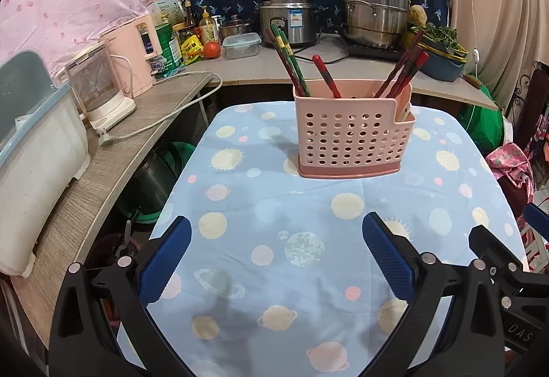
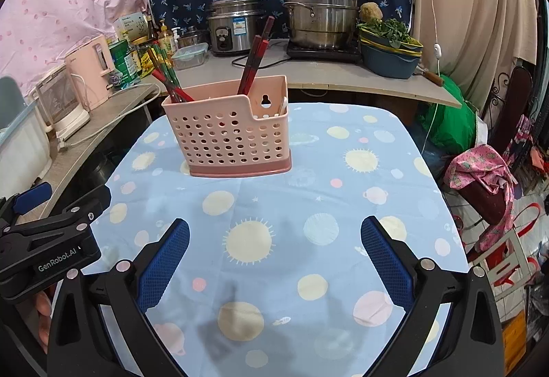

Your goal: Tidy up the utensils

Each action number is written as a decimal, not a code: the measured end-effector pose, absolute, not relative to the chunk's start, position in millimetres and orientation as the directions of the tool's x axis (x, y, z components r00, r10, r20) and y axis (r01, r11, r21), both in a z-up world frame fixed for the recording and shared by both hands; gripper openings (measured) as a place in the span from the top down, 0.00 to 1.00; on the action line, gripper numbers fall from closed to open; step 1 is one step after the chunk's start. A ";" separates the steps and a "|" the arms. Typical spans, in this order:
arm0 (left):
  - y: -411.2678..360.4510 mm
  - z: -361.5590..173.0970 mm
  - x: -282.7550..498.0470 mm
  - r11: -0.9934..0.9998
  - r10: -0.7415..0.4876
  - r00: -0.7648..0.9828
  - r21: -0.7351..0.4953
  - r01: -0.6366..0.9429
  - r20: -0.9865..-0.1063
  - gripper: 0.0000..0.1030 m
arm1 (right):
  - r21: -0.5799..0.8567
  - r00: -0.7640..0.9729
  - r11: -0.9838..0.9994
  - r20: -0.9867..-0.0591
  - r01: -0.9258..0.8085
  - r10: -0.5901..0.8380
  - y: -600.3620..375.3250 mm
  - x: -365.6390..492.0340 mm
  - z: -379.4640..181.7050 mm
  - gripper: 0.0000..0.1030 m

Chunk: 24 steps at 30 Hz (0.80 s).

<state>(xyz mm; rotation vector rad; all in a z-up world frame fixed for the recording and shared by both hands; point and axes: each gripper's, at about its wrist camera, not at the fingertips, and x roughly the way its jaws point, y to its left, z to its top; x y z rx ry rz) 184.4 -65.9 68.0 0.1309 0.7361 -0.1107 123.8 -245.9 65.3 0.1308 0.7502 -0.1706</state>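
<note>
Left gripper (image 1: 276, 241): black frame, blue ribbed pads, fingers (image 1: 170, 255) spread wide, holding nothing, hovering over the tablecloth (image 1: 240, 191). Right gripper (image 2: 274, 241): same build, fingers (image 2: 384, 253) equally wide apart, empty, above the same cloth; each gripper shows at the edge of the other's view. Cloth is pale blue cotton printed with suns and planets, a crease running across it. Farther in, the holder (image 1: 353, 136) stands upright on the cloth: pink plastic, boxy, walls pierced with round holes, darker pink base, front wall stepped lower over a small right-hand compartment. Chopsticks (image 1: 291, 61), red and green, lean left in the main compartment; a dark red bunch (image 1: 405, 68) leans right. Something pale sits in the small compartment, cannot tell what. Beyond, a counter carries a steel rice cooker (image 1: 291, 20), stacked steel steamer (image 1: 374, 6), pink kettle (image 1: 133, 50), clear lidded box (image 1: 240, 45), tomato (image 1: 212, 50).
</note>
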 end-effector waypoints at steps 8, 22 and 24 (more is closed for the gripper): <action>-65.8 63.3 176.4 0.986 -0.041 0.737 0.094 0.140 -0.674 0.07 | 0.052 0.714 0.979 -0.692 0.199 -0.108 -242.9 119.1 62.3 0.06; -60.0 59.7 175.2 0.988 -0.032 0.731 0.089 0.127 -0.682 0.07 | 0.038 0.711 0.978 -0.692 0.203 -0.121 -239.3 117.0 61.0 0.06; -59.5 58.4 175.1 0.988 -0.031 0.729 0.090 0.126 -0.684 0.07 | 0.035 0.711 0.978 -0.692 0.206 -0.124 -239.3 116.9 61.4 0.06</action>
